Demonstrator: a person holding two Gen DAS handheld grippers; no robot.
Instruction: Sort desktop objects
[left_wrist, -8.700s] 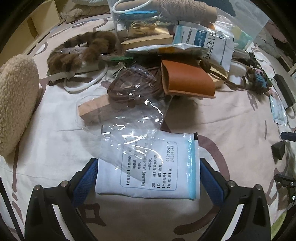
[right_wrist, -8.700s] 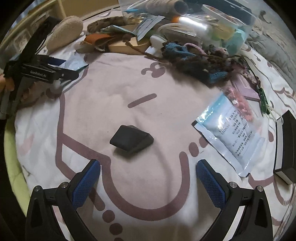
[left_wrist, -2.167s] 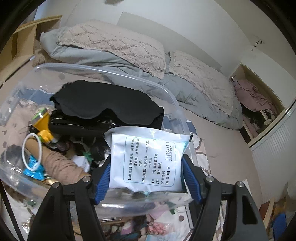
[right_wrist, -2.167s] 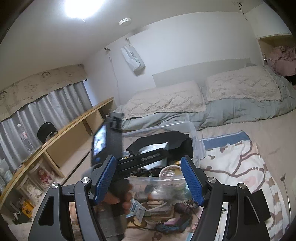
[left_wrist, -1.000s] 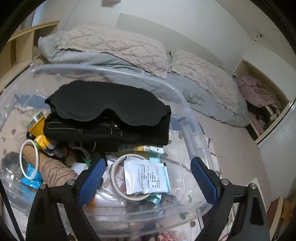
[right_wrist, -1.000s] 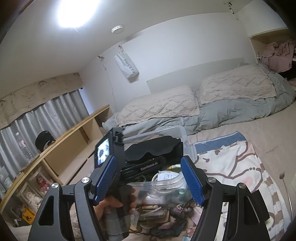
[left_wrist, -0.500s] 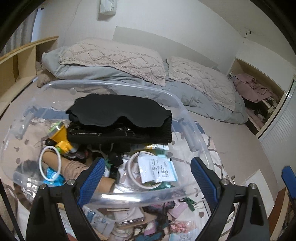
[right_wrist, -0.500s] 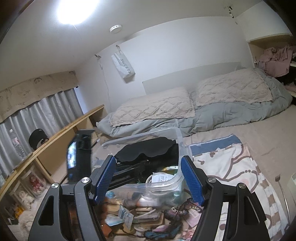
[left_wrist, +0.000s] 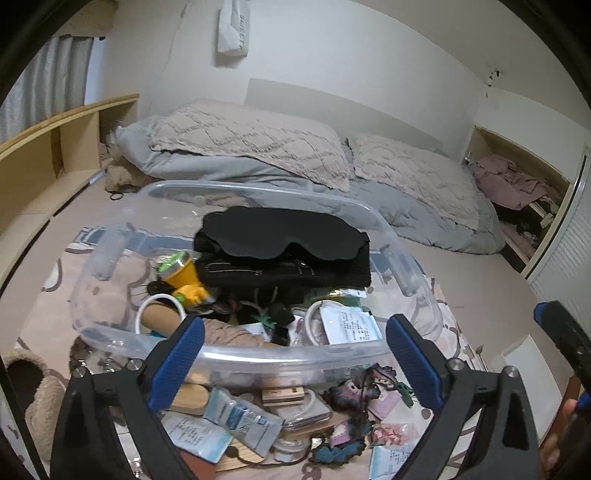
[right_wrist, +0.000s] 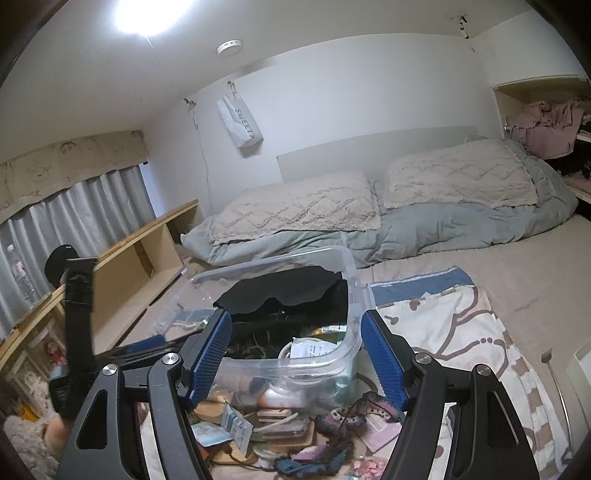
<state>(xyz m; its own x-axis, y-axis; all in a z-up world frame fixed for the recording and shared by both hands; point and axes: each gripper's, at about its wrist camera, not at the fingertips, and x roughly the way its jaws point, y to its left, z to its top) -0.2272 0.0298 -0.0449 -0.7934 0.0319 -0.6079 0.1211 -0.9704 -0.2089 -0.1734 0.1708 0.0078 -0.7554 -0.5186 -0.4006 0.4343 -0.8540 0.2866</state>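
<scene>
The clear plastic storage bin (left_wrist: 402, 266) sits on the patterned bed cover (right_wrist: 458, 325), already heaped: a white printed sachet (left_wrist: 351, 326) lies inside near the front wall beside a white ring (left_wrist: 314, 321), under a black contoured sleep mask (left_wrist: 284, 232) resting on a black knitted bundle (left_wrist: 280, 269), with a yellow flashlight (left_wrist: 183, 277) at the left. The pile stands above the rim, so, as I judge it, another item dropped on top could slide off, or the mask could be knocked out. Loose things crowd the cover in front of the bin: foil packets (left_wrist: 240, 417), a wooden block (left_wrist: 282, 395), crocheted pieces (left_wrist: 356, 387); reaching for one could drag its neighbours.

The left tool (left_wrist: 295, 354) is empty, its jaws opening wide. The right tool (right_wrist: 295, 358) stands partly open, gripping nothing.
</scene>
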